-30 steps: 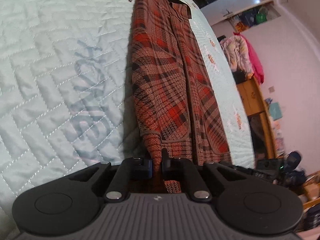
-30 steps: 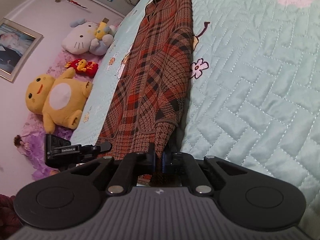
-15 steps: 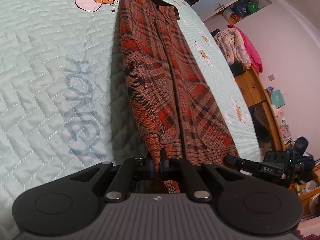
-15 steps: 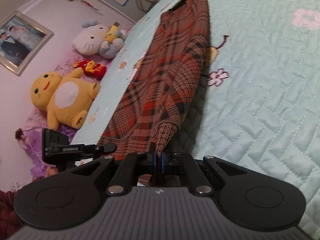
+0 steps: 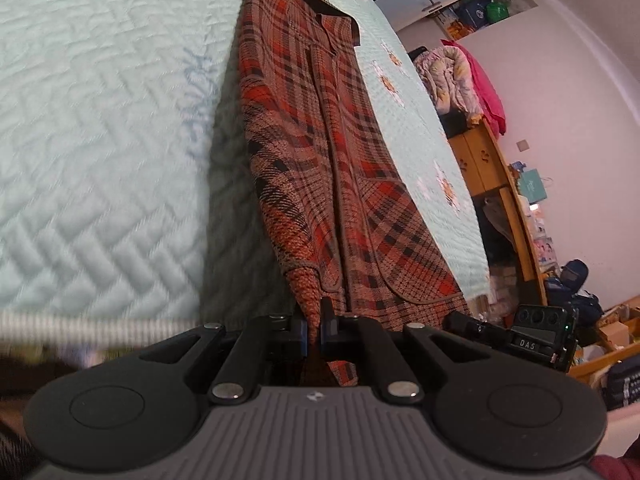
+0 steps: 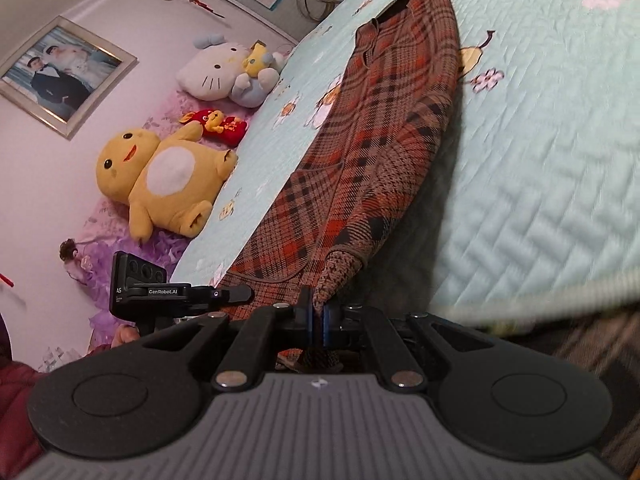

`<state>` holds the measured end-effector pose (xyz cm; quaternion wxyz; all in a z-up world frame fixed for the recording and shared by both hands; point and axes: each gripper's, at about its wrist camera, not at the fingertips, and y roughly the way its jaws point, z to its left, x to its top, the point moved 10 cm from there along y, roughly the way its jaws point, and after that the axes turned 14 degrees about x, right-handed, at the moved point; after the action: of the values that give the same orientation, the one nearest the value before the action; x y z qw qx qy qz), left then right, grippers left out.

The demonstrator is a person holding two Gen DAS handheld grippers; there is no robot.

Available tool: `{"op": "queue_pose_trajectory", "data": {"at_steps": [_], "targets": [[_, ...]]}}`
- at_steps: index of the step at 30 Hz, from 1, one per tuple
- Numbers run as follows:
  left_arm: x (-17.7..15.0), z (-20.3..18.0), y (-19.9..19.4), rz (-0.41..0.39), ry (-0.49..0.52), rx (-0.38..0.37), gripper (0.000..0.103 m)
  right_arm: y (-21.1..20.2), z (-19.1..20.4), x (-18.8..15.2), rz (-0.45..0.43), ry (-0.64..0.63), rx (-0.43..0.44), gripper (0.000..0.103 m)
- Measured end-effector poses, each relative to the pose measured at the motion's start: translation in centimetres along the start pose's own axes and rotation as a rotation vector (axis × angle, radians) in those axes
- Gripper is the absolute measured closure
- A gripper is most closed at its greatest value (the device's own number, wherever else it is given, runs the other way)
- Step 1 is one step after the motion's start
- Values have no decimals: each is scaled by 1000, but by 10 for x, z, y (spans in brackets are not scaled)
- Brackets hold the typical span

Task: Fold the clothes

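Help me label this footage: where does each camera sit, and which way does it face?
Left wrist: on the left gripper, looking along its shut fingers up the plaid coat; right gripper at right.
Right wrist: on the right gripper, facing the coat and plush toys.
Shared: coat, quilt.

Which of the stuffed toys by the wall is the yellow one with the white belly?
The big yellow plush, nearest the camera. The white cat plush and the small red toy lie farther back.

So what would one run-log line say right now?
left gripper: shut on red-brown plaid woven garment | right gripper: shut on garment | mint quilted bedspread
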<state>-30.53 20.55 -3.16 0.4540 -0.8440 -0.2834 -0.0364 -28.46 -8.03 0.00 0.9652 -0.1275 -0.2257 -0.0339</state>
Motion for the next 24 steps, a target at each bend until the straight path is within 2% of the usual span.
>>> {"op": "queue_pose_trajectory", "data": {"at_steps": [6, 11, 16, 20, 24], "targets": [[-7, -5, -16, -8, 24, -37, 101, -1, 30, -18, -10, -19, 6, 100], [8, -8, -33, -37, -34, -119, 101, -4, 54, 2, -55, -34, 55, 100], [55, -27, -51, -102, -99, -207, 101, -6, 73, 41, -129, -48, 113, 100], [103, -47, -56, -146, -124, -236, 101, -3, 73, 85, -211, -38, 148, 100], [161, -60, -45, -187, -121, -247, 101, 8, 69, 142, -287, -60, 173, 100]]}}
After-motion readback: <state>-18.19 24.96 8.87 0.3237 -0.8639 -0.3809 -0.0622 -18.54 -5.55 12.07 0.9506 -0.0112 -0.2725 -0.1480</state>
